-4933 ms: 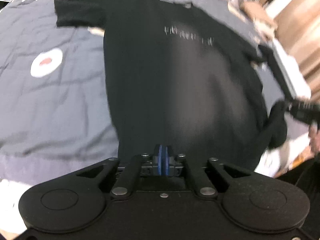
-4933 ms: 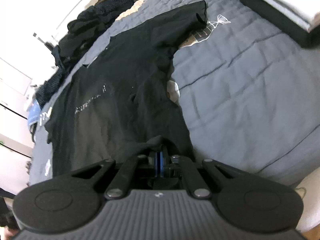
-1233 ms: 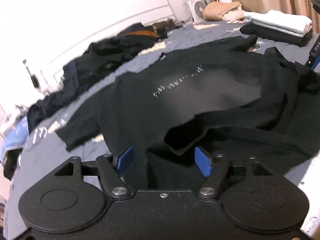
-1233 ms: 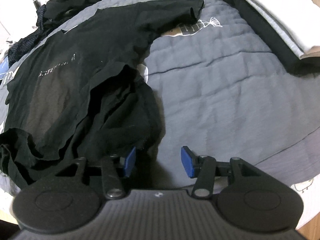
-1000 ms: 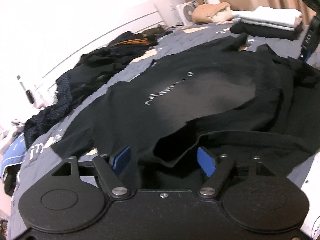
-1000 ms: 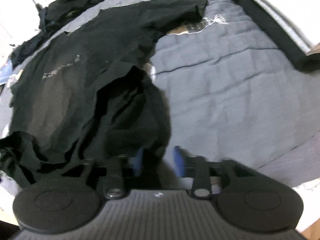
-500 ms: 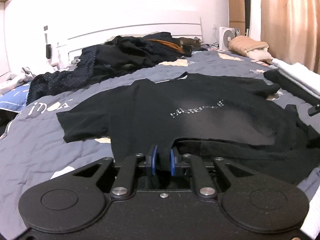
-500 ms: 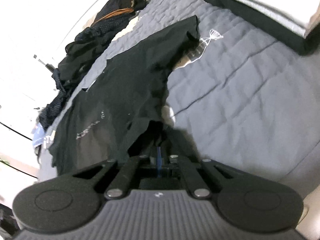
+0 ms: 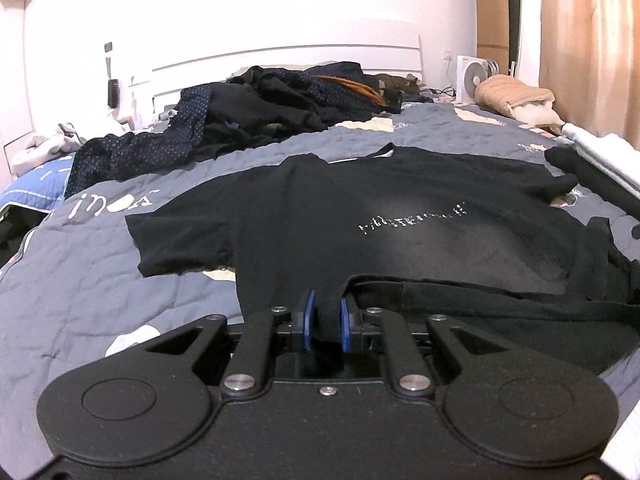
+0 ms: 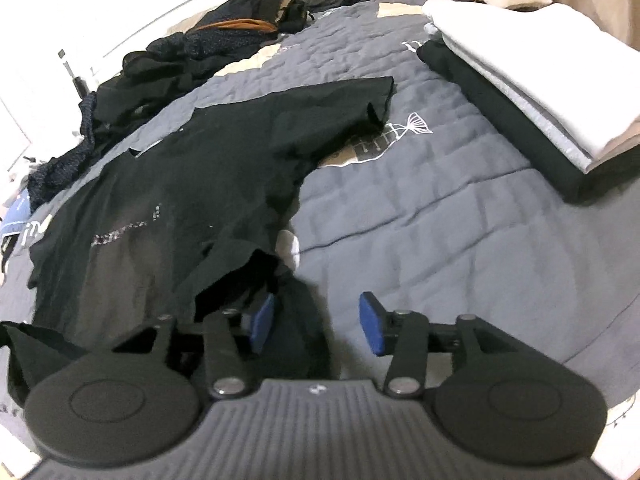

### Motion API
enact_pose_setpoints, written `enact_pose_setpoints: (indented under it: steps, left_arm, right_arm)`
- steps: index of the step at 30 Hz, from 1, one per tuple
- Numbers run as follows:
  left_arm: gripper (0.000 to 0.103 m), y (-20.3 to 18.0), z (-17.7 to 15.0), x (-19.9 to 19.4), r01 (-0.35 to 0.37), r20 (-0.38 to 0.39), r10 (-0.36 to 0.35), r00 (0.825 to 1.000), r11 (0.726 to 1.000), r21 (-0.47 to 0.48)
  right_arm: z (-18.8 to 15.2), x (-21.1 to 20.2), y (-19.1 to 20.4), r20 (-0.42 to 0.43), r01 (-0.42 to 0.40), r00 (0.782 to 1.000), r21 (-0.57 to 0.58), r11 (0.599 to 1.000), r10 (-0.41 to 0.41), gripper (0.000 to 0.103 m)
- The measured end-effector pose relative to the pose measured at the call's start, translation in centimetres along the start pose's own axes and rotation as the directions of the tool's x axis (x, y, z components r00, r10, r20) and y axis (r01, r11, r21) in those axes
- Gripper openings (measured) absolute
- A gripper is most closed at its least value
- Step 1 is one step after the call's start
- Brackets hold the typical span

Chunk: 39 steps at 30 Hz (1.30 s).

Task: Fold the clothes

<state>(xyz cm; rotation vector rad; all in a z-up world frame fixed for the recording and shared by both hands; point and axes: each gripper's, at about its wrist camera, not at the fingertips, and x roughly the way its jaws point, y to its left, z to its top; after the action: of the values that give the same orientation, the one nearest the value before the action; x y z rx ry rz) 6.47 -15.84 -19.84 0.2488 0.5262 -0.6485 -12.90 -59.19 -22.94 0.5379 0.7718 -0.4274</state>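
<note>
A black T-shirt [image 9: 400, 216] with faint white chest print lies face up on the grey quilted bed, sleeves spread. Its near hem is rumpled and partly folded back. My left gripper [image 9: 325, 325] is shut on a bunched bit of the hem at the shirt's near left corner. In the right wrist view the same T-shirt [image 10: 208, 184] stretches away to the left. My right gripper [image 10: 316, 323] has its jaws opening; a loose fold of the hem lies against the left pad, and the right pad stands clear over the quilt.
A heap of dark clothes [image 9: 280, 108] lies at the headboard. A stack of folded garments [image 10: 532, 92], black under white, sits at the right. A small fan [image 9: 476, 76] and a tan bundle [image 9: 516, 96] stand at the far right corner. Bare grey quilt [image 10: 440, 216] lies between shirt and stack.
The left jaws closed on the shirt hem and the view levelled out. The right jaws closed on the hem, then spread apart again, leaving the cloth loose.
</note>
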Motion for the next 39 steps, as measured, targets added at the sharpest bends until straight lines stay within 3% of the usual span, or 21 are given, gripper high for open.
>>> enact_pose_setpoints:
  steps: [7, 13, 18, 23, 25, 26, 28, 29, 32, 39]
  left_arm:
    - [0.014, 0.0, -0.1, 0.1, -0.003, -0.013, 0.003, 1.0, 1.0, -0.011]
    - [0.014, 0.0, -0.3, 0.0, -0.003, -0.018, 0.002, 1.0, 1.0, -0.021]
    - [0.014, 0.0, -0.3, 0.1, -0.001, -0.022, 0.001, 1.0, 1.0, -0.024]
    - [0.014, 0.0, -0.2, 0.3, -0.002, -0.024, 0.001, 1.0, 1.0, -0.028]
    - [0.014, 0.0, -0.2, 0.4, -0.004, -0.028, 0.003, 1.0, 0.999, -0.032]
    - [0.014, 0.0, -0.3, 0.3, -0.005, -0.029, 0.004, 1.0, 0.999, -0.033]
    - [0.014, 0.1, -0.4, 0.3, -0.005, -0.031, 0.004, 0.999, 0.999, -0.038]
    - [0.014, 0.1, -0.4, 0.3, -0.006, -0.032, 0.004, 0.999, 0.999, -0.04]
    - [0.014, 0.2, -0.4, 0.2, -0.005, -0.03, 0.004, 1.0, 0.999, -0.05]
    - [0.014, 1.0, 0.0, -0.1, -0.003, 0.0, 0.003, 1.0, 0.993, -0.12]
  right_arm:
    - [-0.6, 3.0, 1.0, -0.114, -0.046, 0.993, -0.05, 0.998, 0.041, 0.059]
    - [-0.6, 4.2, 1.0, -0.12, -0.043, 0.992, -0.058, 0.997, 0.036, 0.06]
    - [-0.1, 3.2, 0.4, -0.04, -0.044, 0.998, -0.052, 0.998, 0.042, 0.062]
    - [-0.3, 5.1, 0.9, -0.101, -0.019, 0.995, -0.104, 0.994, 0.009, 0.065]
    - [-0.5, 5.4, 1.2, -0.086, -0.023, 0.996, -0.112, 0.993, 0.013, 0.065]
    - [-0.6, 5.5, 1.3, -0.076, -0.026, 0.997, -0.115, 0.993, 0.017, 0.061]
    - [-0.3, 5.4, 0.3, -0.088, -0.065, 0.994, -0.009, 0.998, 0.064, 0.034]
    - [-0.2, 5.4, -0.2, -0.094, -0.087, 0.991, 0.054, 0.995, 0.092, 0.007]
    - [0.4, 4.3, -1.6, -0.055, -0.165, 0.982, 0.192, 0.967, 0.178, 0.003]
    - [1.8, 1.3, -2.1, 0.091, -0.254, 0.967, 0.252, 0.934, 0.238, 0.002]
